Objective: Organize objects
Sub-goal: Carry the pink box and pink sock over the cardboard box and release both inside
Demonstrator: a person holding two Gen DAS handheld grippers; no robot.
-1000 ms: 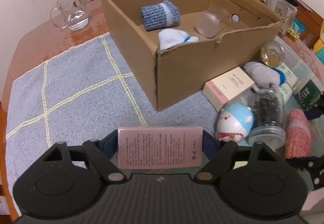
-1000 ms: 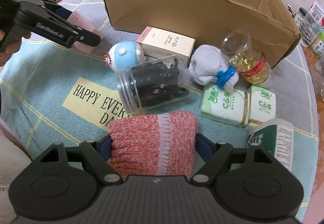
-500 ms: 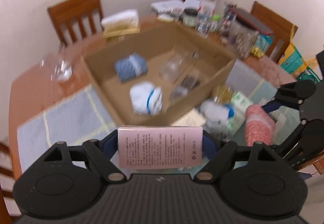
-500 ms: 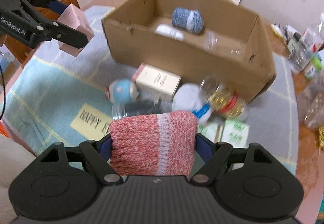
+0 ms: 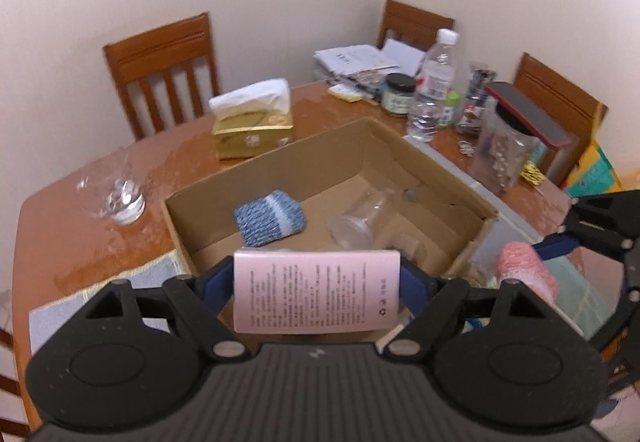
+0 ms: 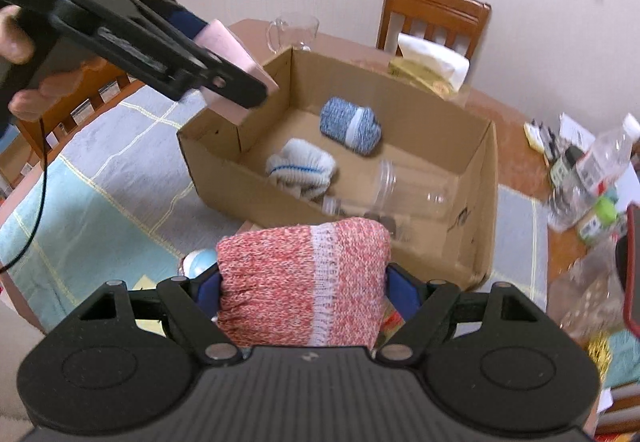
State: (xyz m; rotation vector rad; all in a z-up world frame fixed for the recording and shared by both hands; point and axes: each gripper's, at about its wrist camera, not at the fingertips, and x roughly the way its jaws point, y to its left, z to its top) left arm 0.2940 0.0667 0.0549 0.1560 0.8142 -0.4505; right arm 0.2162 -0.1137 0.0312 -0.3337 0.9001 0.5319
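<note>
Inside the cardboard box (image 5: 280,170), a blurred clear jar (image 5: 360,222), outline uncertain

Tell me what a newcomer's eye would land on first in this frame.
The two loaded grippers: the left gripper clamps a pink box low in its own view, and the right gripper clamps a red sock roll. Both hang by the open carton mid-table, which holds a blue sock roll, a white sock roll and a clear jar on its side.
</note>
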